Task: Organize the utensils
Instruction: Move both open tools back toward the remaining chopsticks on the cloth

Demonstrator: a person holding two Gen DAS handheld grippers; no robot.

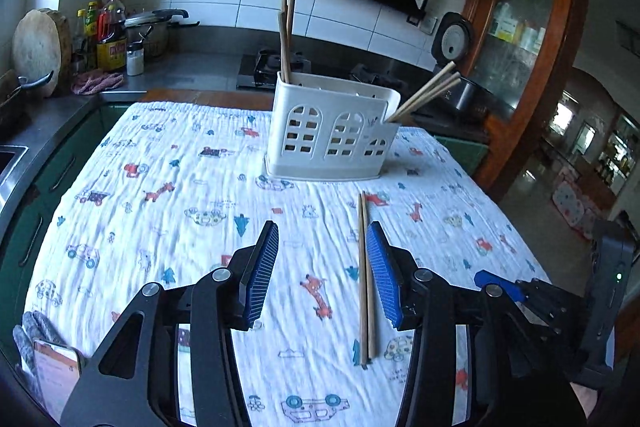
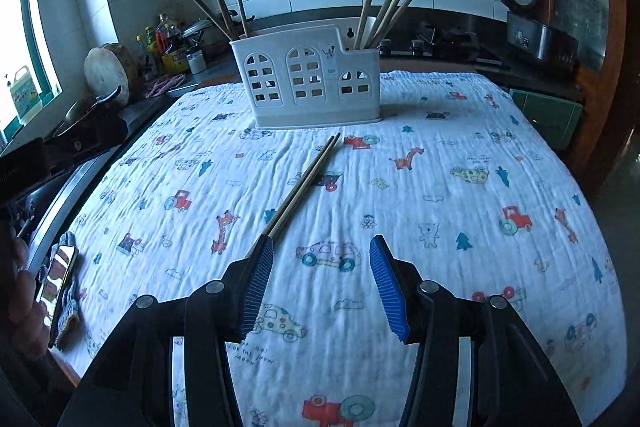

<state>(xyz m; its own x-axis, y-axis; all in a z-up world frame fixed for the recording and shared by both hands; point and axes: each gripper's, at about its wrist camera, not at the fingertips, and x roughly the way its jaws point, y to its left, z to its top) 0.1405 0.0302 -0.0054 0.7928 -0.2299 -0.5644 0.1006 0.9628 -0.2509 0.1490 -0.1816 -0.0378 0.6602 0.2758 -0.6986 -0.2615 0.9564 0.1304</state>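
A pair of wooden chopsticks (image 1: 366,279) lies flat on the patterned cloth, in front of a white utensil holder (image 1: 328,135). The holder has chopsticks standing in its left end (image 1: 286,35) and its right end (image 1: 424,93). My left gripper (image 1: 324,239) is open and empty, low over the cloth, with the loose pair just inside its right finger. In the right wrist view the pair (image 2: 304,183) runs from the holder (image 2: 308,83) toward my right gripper's left finger. My right gripper (image 2: 322,251) is open and empty.
A phone on a grey cloth (image 2: 60,279) lies at the table's left front edge. A counter with bottles (image 1: 108,35), a round chopping board (image 1: 36,47) and a pot stands at the left. A rice cooker (image 2: 536,23) stands at the back right.
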